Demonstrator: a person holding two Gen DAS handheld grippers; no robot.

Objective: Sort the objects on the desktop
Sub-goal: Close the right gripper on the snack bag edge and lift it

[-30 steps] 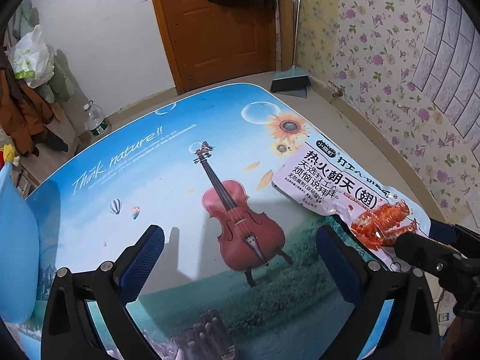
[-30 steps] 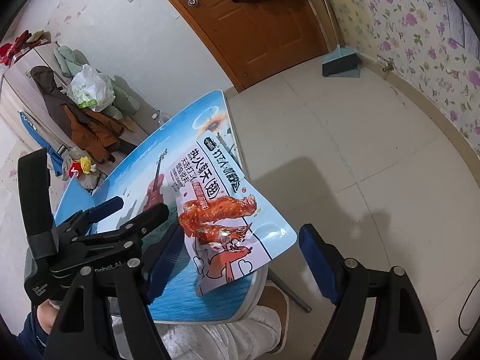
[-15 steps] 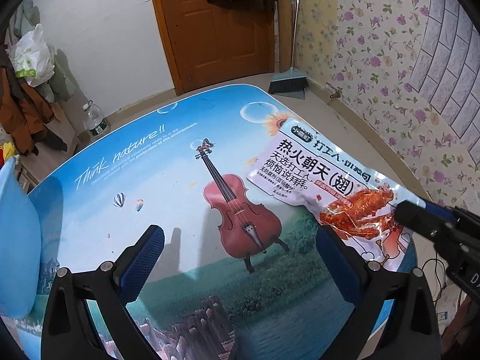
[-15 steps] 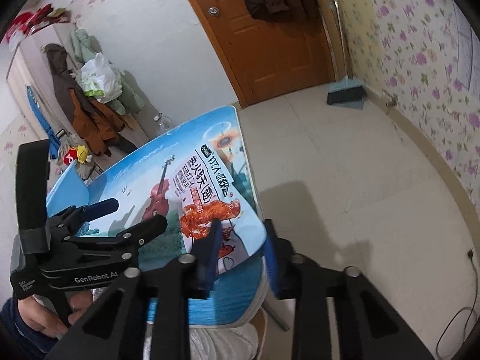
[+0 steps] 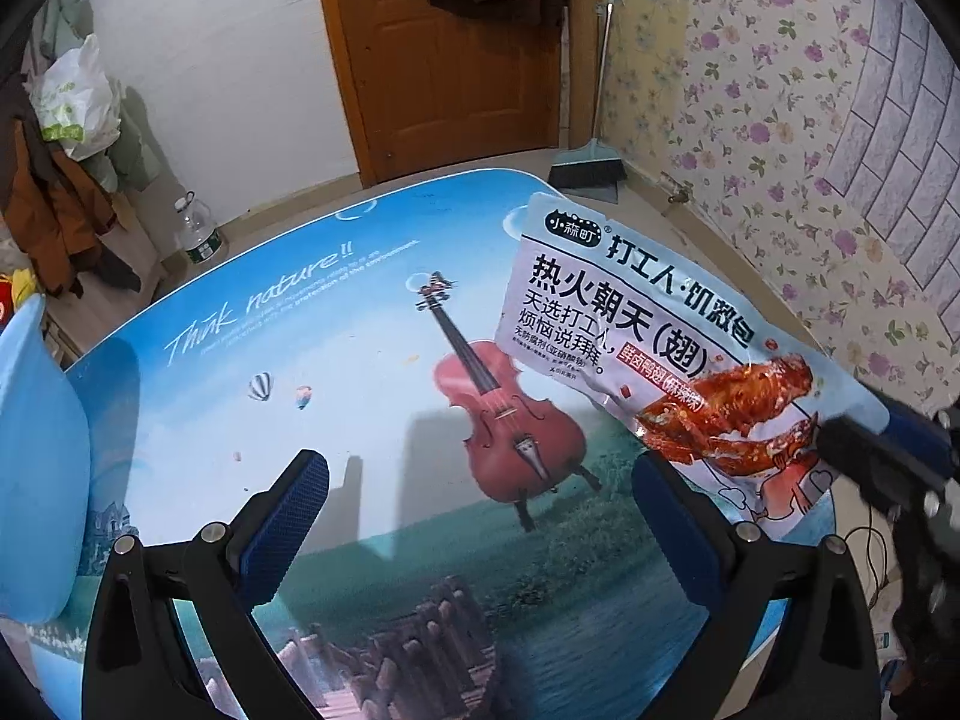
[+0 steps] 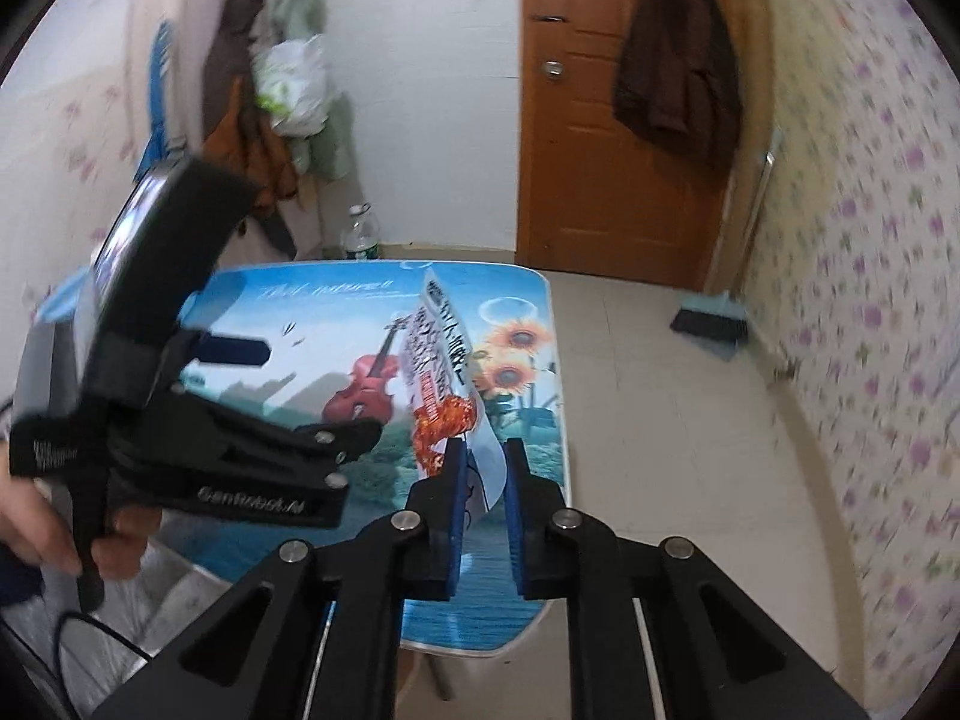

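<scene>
From the left wrist, the left gripper [image 5: 480, 531] hangs wide apart and empty over the near table [image 5: 360, 324], while from the right wrist the right gripper [image 6: 483, 516] pinches the snack packet [image 6: 447, 384] by its near edge, lifted edge-on, probably for carrying.
</scene>
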